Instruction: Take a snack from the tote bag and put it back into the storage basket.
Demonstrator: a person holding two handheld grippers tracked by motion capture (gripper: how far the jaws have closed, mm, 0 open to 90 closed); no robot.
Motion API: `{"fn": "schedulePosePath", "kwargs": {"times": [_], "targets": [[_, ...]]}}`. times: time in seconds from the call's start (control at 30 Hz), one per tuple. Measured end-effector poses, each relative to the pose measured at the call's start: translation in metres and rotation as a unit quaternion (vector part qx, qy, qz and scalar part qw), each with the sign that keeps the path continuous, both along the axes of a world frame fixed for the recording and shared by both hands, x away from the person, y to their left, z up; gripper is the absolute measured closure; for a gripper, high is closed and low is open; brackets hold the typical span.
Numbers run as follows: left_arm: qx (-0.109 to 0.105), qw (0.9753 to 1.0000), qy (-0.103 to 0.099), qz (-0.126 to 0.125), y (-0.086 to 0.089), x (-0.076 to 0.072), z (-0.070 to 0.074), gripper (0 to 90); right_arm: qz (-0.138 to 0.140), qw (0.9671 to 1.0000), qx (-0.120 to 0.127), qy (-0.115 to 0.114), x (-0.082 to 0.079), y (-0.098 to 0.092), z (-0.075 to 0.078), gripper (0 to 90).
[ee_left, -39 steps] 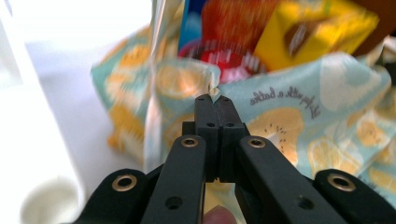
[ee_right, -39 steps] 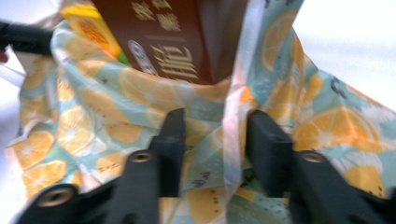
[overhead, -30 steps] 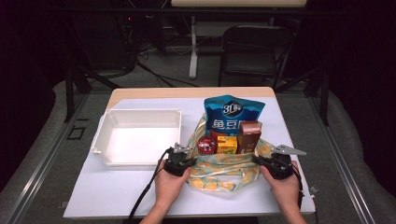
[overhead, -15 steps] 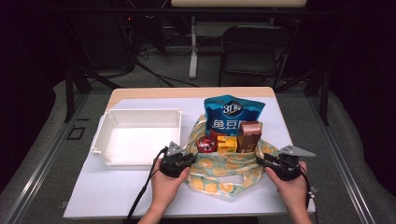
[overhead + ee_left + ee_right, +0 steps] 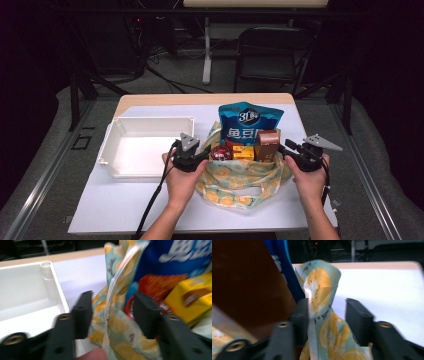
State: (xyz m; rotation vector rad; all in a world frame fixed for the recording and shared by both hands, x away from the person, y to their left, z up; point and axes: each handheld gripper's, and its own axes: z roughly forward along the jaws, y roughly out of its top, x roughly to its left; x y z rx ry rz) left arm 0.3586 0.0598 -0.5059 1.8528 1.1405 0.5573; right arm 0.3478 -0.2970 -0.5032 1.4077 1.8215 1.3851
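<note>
Now both grippers sit at the bag (image 5: 240, 177), a pale cloth one printed with orange slices, lying at the middle of the surface (image 5: 125, 205). At nine o'clock of it the left gripper (image 5: 200, 156) has its jaws spread wide, the bag's edge (image 5: 112, 300) standing up in the gap between them, with no pinch on it. At three o'clock the right gripper (image 5: 284, 146) matches it: jaws apart, a fold of the cloth (image 5: 322, 290) rising between them, not clamped. Packed upright in the bag are a blue pouch (image 5: 248, 122) at twelve o'clock, a brown box (image 5: 267, 144) just right of centre, a yellow box (image 5: 243, 152) beside that, and a red tin (image 5: 220, 152) toward the left gripper. Over at nine o'clock of the bag, just beyond the left hand (image 5: 181, 181), lies a white tray (image 5: 116, 131). The right hand (image 5: 310, 180) holds its gripper at the surface's right edge.
</note>
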Motion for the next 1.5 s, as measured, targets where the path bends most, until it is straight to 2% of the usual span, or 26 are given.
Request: {"fn": "schedulePosePath", "kwargs": {"times": [0.07,0.13,0.23,0.3,0.4,0.47,0.5,0.57,0.63,0.67,0.73,0.83,0.87,0.9,0.93,0.97,1.03,1.07,1.1,1.13,1.17,1.23,1.27,1.33,1.43,1.5], "targets": [[0.010,0.9998,0.016,-0.009,-0.003,0.002,-0.006,79.1,0.014,0.9997,0.018,0.010,0.006,0.001,-0.007,68.3],[0.016,0.9994,0.027,-0.012,-0.006,0.002,-0.012,89.6,0.033,0.9992,0.014,0.019,0.009,0.003,-0.012,78.3],[0.050,0.9986,0.010,-0.010,-0.011,-0.002,-0.013,90.0,0.039,0.9987,-0.006,0.034,0.014,0.007,-0.019,89.2],[0.077,0.9970,-0.002,-0.007,-0.016,-0.007,-0.016,90.0,0.042,0.9979,-0.010,0.049,0.018,0.009,-0.024,90.0],[0.067,0.9977,0.010,-0.006,-0.015,-0.009,-0.023,90.0,0.041,0.9978,-0.010,0.050,0.018,0.009,-0.027,90.0],[0.072,0.9974,0.001,-0.004,-0.015,-0.013,-0.029,90.0,0.039,0.9979,-0.010,0.050,0.018,0.010,-0.029,90.0],[0.073,0.9973,0.006,-0.003,-0.017,-0.014,-0.032,90.0,0.037,0.9976,-0.015,0.056,0.017,0.009,-0.032,90.0],[0.060,0.9981,0.016,-0.004,-0.017,-0.014,-0.038,90.0,0.036,0.9975,-0.018,0.058,0.017,0.009,-0.033,90.0],[0.064,0.9976,0.025,-0.003,-0.018,-0.016,-0.046,90.0,0.034,0.9973,-0.021,0.062,0.017,0.010,-0.036,90.0],[0.062,0.9974,0.035,-0.004,-0.018,-0.015,-0.051,90.0,0.031,0.9965,-0.032,0.071,0.018,0.010,-0.039,90.0],[0.075,0.9951,0.064,-0.003,-0.017,-0.012,-0.061,90.0,0.032,0.9961,-0.033,0.075,0.019,0.010,-0.040,90.0],[0.060,0.9942,0.088,-0.007,-0.013,-0.007,-0.058,90.0,0.023,0.9929,-0.058,0.102,0.022,0.010,-0.046,90.0],[0.056,0.9942,0.092,-0.008,-0.012,-0.006,-0.057,90.0,0.014,0.9878,-0.081,0.132,0.025,0.009,-0.055,90.0],[0.059,0.9940,0.091,-0.010,-0.012,-0.006,-0.057,90.0,0.013,0.9866,-0.082,0.140,0.025,0.007,-0.059,90.0],[0.062,0.9944,0.086,-0.009,-0.012,-0.008,-0.058,90.0,0.004,0.9876,-0.066,0.143,0.025,0.004,-0.061,90.0],[0.052,0.9948,0.086,-0.011,-0.011,-0.010,-0.058,90.0,-0.001,0.9873,-0.060,0.147,0.025,0.003,-0.060,90.0],[0.045,0.9949,0.089,-0.014,-0.009,-0.010,-0.058,90.0,-0.005,0.9873,-0.067,0.144,0.024,0.002,-0.059,90.0],[0.037,0.9954,0.086,-0.020,-0.007,-0.011,-0.057,87.1,0.005,0.9905,-0.064,0.122,0.019,0.002,-0.056,84.0],[0.037,0.9957,0.082,-0.024,-0.006,-0.012,-0.056,87.1,0.005,0.9905,-0.064,0.122,0.019,0.002,-0.056,84.0],[0.033,0.9966,0.071,-0.026,-0.005,-0.015,-0.055,81.7,-0.005,0.9933,-0.068,0.094,0.010,0.002,-0.051,66.8],[0.022,0.9975,0.061,-0.028,-0.003,-0.018,-0.053,81.7,-0.005,0.9933,-0.068,0.094,0.010,0.002,-0.051,66.8],[0.018,0.9986,0.045,-0.022,-0.002,-0.025,-0.049,77.0,-0.016,0.9961,-0.055,0.067,-0.001,-0.001,-0.042,62.6],[0.012,0.9988,0.041,-0.022,-0.001,-0.028,-0.046,73.2,-0.011,0.9969,-0.051,0.059,-0.006,-0.002,-0.037,59.6],[-0.003,0.9990,0.037,-0.022,0.002,-0.032,-0.042,65.2,-0.006,0.9987,-0.044,0.025,-0.020,0.002,-0.027,57.0],[-0.044,0.9975,0.044,-0.035,0.006,-0.036,-0.038,59.0,0.015,0.9995,-0.026,0.006,-0.032,0.004,-0.019,55.6],[-0.061,0.9949,0.056,-0.059,0.005,-0.035,-0.038,54.5,0.032,0.9988,-0.033,0.013,-0.034,0.009,-0.020,55.2]]}}
